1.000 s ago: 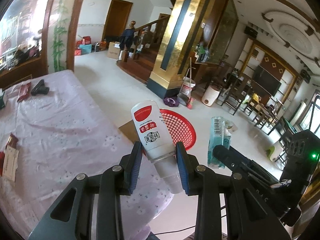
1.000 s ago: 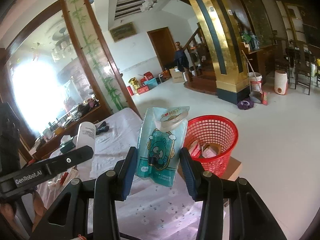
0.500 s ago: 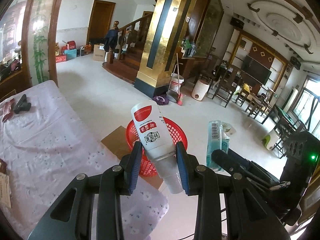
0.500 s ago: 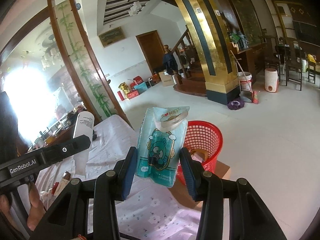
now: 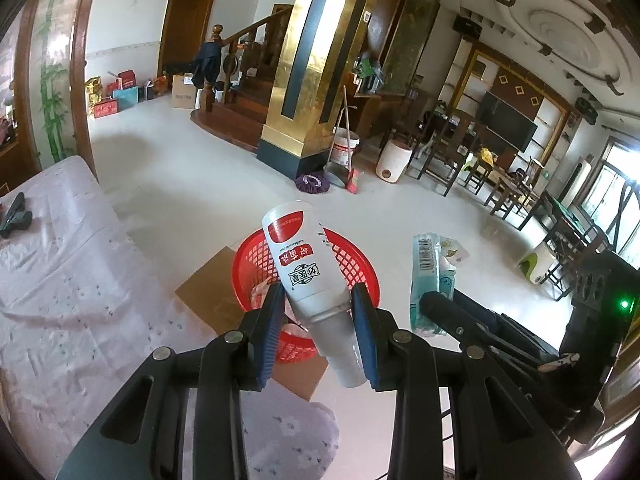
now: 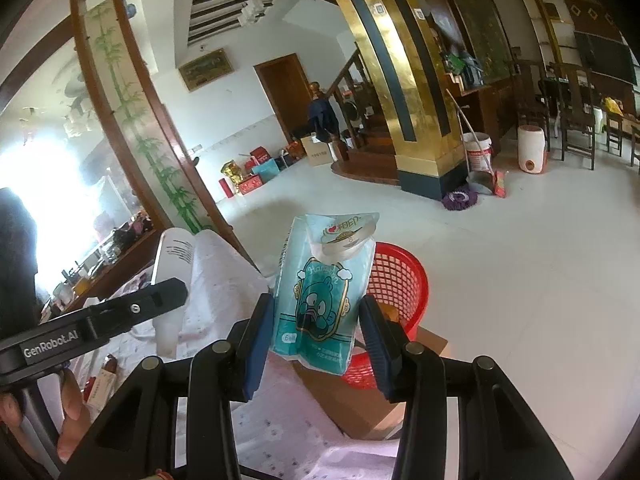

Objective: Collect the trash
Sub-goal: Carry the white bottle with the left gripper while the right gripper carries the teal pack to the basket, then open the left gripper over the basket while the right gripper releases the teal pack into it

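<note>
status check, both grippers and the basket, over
Left gripper shut on white bottle. Right gripper shut on teal packet. Red basket just ahead, on cardboard box. Path looks open.

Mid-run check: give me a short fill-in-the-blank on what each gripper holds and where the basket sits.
1. The left gripper holds a white ____ with a red label.
2. The right gripper holds a ____-coloured packet.
3. The red basket stands on a piece of ____.
4. The table is covered with a ____ cloth.

Missing words: bottle; teal; cardboard; pink
</note>
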The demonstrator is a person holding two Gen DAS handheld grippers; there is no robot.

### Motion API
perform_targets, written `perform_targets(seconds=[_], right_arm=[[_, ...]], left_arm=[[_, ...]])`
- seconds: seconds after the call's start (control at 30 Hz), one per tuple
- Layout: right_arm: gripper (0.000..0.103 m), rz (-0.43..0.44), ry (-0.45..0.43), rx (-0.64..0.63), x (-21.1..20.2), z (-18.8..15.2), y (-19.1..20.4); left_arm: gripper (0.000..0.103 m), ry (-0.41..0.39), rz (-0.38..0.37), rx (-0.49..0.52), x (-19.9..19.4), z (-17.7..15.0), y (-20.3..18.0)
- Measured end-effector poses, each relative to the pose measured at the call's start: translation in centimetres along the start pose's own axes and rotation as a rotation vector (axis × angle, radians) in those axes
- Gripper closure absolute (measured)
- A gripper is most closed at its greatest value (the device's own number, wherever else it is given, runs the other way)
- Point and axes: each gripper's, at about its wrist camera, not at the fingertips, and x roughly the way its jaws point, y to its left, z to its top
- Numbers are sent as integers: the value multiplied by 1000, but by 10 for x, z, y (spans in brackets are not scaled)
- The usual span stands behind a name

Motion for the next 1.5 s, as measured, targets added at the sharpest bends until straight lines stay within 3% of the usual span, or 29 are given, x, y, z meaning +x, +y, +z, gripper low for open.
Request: perform_targets(seconds=[0.33, 0.83, 1.43, 1.5], right_arm=[[56, -11, 53, 19, 47, 8, -27], [56, -34, 119, 12, 110, 18, -47], [49, -55, 146, 35, 135, 19, -57], [47, -50, 145, 48, 136, 19, -59]], left_arm=[[70, 79, -29, 12, 62, 10, 11], [70, 136, -21, 14, 129, 17, 19], [70, 169, -39, -10, 150, 20, 34], [62, 165, -32, -15, 152, 20, 37]])
